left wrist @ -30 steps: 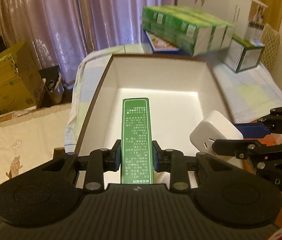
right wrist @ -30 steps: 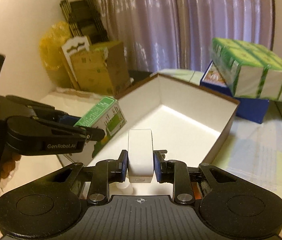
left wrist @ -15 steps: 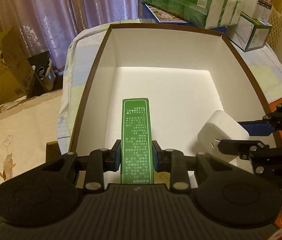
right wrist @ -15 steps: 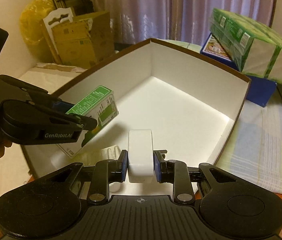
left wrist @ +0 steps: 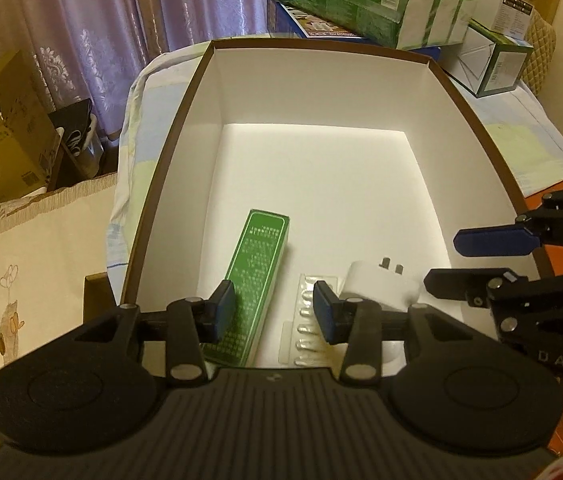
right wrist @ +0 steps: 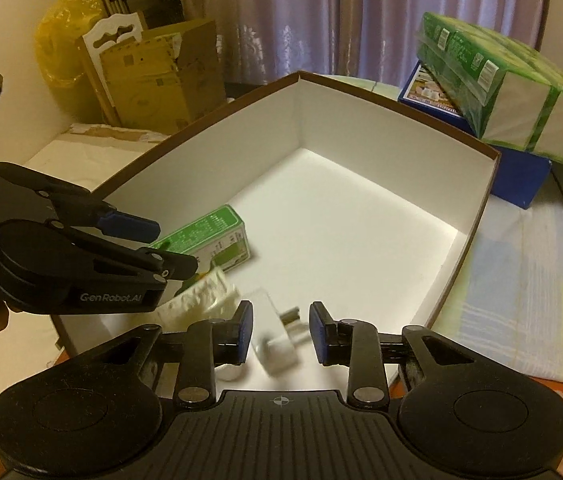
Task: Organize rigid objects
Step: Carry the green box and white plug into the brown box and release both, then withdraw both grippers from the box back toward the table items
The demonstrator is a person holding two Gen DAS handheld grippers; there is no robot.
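Currently, both grippers hang over the near end of an open box with white inner walls and a brown rim. The left gripper has its jaws opening; its blue pads stand clear of the green carton, which lies flat on the box floor, angled slightly, with its near end under the left jaw. Nothing is gripped. Just right of the carton lies a clear blister pack, partly hidden behind the right jaw.

The right gripper also has its jaws opening. The white plug adapter is between them but neither pad presses on it; it appears motion-blurred in the right wrist view, with its metal prongs pointing toward the right jaw. In the left wrist view, the same adapter is at the box floor beside the blister pack, prongs facing up.

Behind the box, a shrink-wrapped pack of green tissue boxes rests on a blue box. Brown cardboard cartons stand before the purple curtain.
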